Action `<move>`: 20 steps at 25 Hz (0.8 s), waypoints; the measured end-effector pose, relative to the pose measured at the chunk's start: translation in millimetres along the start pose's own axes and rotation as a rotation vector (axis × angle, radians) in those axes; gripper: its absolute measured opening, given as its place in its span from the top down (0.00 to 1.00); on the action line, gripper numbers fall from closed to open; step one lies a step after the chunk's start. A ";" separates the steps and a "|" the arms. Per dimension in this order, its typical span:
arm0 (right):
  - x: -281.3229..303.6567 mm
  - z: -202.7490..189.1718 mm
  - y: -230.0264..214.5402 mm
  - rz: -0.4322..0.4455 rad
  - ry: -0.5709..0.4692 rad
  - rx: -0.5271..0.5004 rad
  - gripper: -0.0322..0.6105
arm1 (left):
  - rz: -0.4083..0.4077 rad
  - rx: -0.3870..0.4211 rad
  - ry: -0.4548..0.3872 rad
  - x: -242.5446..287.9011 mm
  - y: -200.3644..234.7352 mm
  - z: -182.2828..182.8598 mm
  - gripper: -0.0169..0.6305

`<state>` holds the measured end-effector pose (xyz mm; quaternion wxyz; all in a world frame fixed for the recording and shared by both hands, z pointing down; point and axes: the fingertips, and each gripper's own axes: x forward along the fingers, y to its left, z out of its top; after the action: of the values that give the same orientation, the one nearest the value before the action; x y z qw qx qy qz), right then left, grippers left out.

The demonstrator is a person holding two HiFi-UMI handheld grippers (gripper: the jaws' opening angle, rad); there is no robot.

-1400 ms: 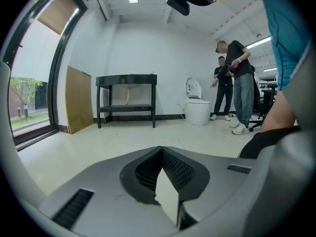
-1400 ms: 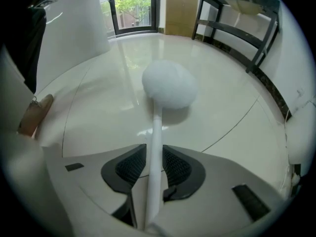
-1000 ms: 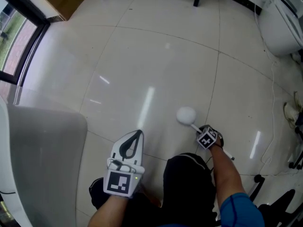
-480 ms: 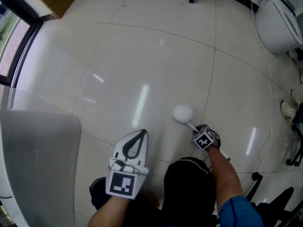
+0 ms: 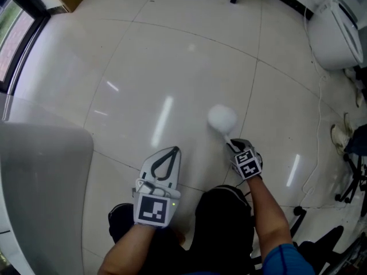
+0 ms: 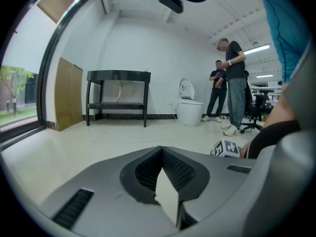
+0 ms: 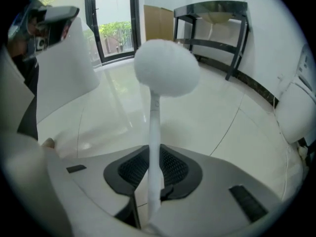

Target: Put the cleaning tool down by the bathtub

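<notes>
Right gripper: jaws clamped on the slim white handle of the cleaning tool, a brush with a round, fluffy white head. In the right gripper view the handle runs straight up between the two dark ribbed pads, and the head stands clear above them.

Left gripper: jaws together, nothing between them. It is held low, on the side nearer the bathtub.

Landmark: pale grey, smooth-walled bathtub, at the person's left.

Position of tool: held up off the glossy white tiled floor, well apart from the bathtub. The left gripper lies between the tool and the tub wall. No part of the tool touches the floor or the tub.

Progress, judged: the tool is picked up and carried, so the carry is under way. The set-down is not yet done.

What is left, judged:
- bring the tool across toward the bathtub
- lower it to the floor just beside the tub wall
- open the right jaws and draw clear

Risk, judged: the head is heavy for so thin a handle, so it may roll once released.
</notes>
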<state>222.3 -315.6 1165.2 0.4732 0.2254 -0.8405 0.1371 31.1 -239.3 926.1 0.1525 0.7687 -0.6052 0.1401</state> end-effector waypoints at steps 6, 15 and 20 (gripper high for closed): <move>-141.3 120.9 13.6 -0.081 -0.359 0.020 0.81 | 0.012 -0.101 -0.084 -54.0 4.4 56.2 0.97; -360.0 264.0 31.5 -0.176 -0.682 0.089 0.81 | 0.104 -0.094 -0.059 -159.4 6.1 187.0 0.97; -484.7 323.3 52.5 -0.197 -0.784 0.179 0.81 | 0.132 -0.035 -0.092 -223.3 4.6 285.3 0.97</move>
<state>176.8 -293.1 582.4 0.1067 0.3802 -0.9162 0.0675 -15.5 -157.4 576.2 0.1283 0.7300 -0.6632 0.1036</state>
